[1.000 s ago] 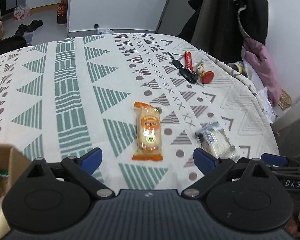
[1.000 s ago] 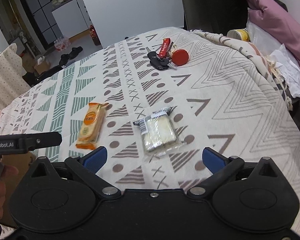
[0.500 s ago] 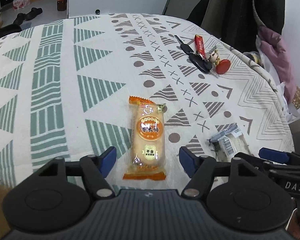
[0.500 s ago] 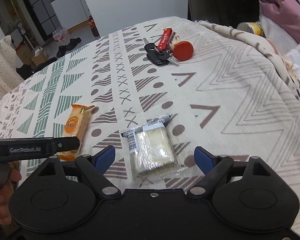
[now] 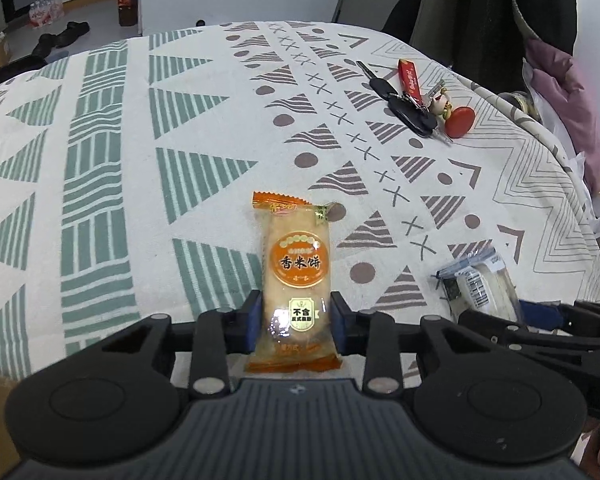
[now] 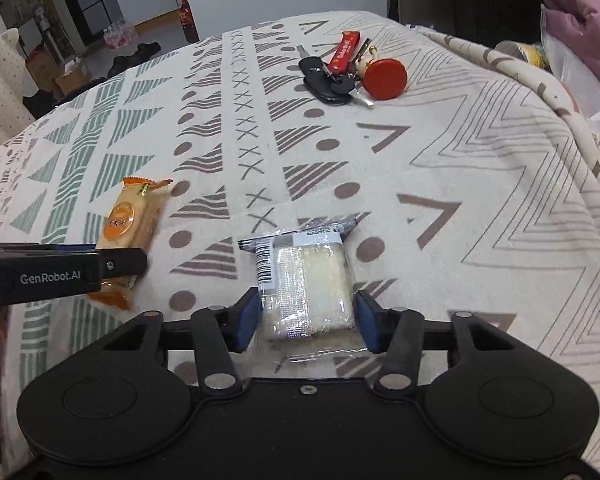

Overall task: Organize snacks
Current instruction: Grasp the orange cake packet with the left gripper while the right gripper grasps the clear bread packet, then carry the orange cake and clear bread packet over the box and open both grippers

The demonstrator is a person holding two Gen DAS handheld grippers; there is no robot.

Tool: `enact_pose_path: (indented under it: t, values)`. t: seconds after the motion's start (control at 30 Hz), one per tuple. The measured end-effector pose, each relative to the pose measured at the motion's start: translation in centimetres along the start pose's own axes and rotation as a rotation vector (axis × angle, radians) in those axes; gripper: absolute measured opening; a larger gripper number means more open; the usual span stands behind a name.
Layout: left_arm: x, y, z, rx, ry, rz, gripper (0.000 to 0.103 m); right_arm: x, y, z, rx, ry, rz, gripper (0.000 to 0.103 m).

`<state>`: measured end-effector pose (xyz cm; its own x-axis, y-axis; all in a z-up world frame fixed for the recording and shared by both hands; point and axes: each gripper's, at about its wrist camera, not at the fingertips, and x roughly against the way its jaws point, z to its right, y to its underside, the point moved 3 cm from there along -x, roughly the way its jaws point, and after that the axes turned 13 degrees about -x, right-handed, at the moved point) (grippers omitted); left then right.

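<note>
**Desk:** What does the frame show?

**Photographer:** Two claws, two snacks, one patterned table (image 5: 112,184). The left claw (image 5: 295,322) is clamped on the lower end of an orange rice-cracker packet (image 5: 294,276), low and centre in the left wrist view, blue pads pressed against both long edges. The right claw (image 6: 307,320) is pinched the same way on a clear-wrapped pale cake (image 6: 306,288), low and centre in its own view. Both packets appear to lie flat on the cloth.

**Desk:** And the step in hand?

**Photographer:** By appearance, the grasp is made and the lift comes next. Each grip sits near the packet's near end, so the far end will likely droop (soft film, light contents); a straight, slow rise should keep either from swinging or slipping. The squeeze wants restraint: the cracker could snap and the cake could crush.

**Desk:** Anything in the way?

**Photographer:** The two claws sit near each other, the right one's arm crossing the lower right of the left wrist view, so lifting apart rather than inward seems wise. A bunch of keys (image 6: 332,76) with a red tag lies well apart, in the upper right of both frames. A brown cardboard edge shows at the lower left of the left wrist view; whether it is the destination cannot be told.
</note>
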<state>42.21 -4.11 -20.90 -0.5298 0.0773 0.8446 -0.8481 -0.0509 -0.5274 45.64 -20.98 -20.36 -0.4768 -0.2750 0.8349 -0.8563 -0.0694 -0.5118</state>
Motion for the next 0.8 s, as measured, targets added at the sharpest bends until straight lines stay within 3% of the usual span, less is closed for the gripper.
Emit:
enact_pose_path:
  t: [0.8]
  values:
    - [13.2, 3.3, -1.8, 0.020, 0.045, 0.161, 0.034, 9.8, 3.6, -5.6, -0.022, -0.084, 0.102, 0.045]
